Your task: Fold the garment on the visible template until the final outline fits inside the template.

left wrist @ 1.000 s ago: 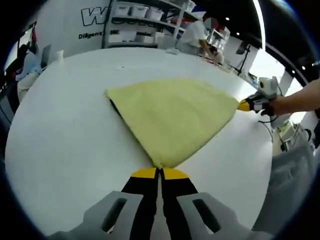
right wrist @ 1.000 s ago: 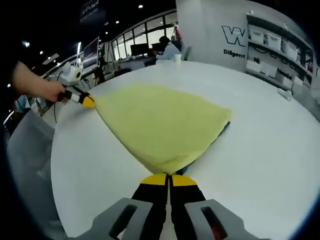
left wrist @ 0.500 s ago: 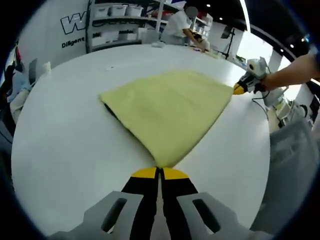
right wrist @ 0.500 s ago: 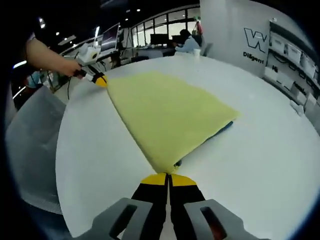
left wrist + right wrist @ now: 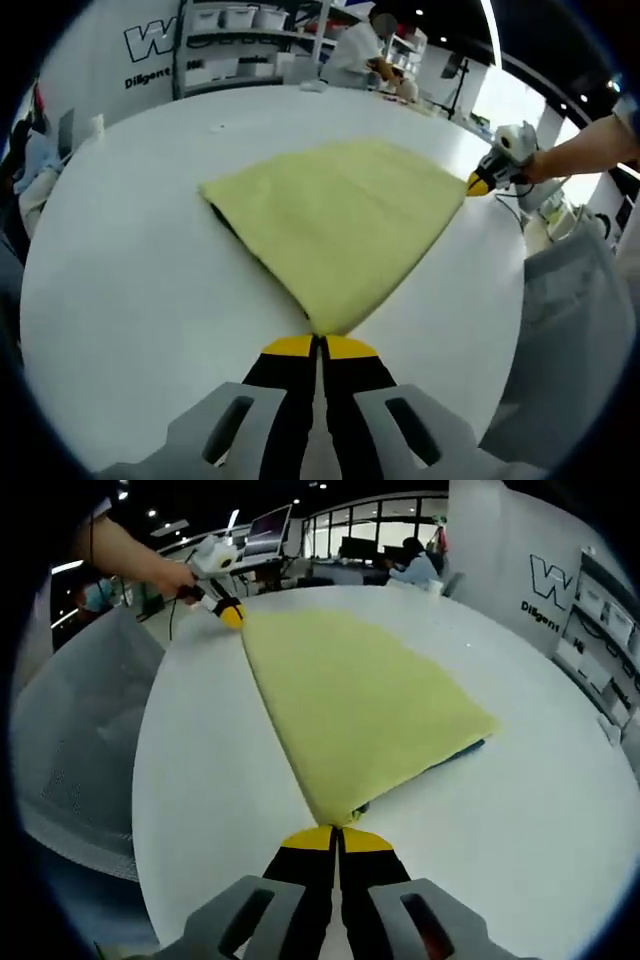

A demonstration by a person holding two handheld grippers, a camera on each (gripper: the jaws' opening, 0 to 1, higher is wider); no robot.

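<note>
Since a second ago both my views have swung, yet the yellow garment (image 5: 335, 225) lies flat on the white table (image 5: 130, 290) much as it did, with a darker edge peeking out beneath it. My left gripper (image 5: 320, 346) is clamped on the near corner, jaws pressed together with cloth between the yellow tips. My right gripper (image 5: 339, 837) pinches the opposite corner just as tightly. Each gripper appears far off in the other's view, at the cloth's distant corner. Shelves (image 5: 240, 40) stand behind.
</note>
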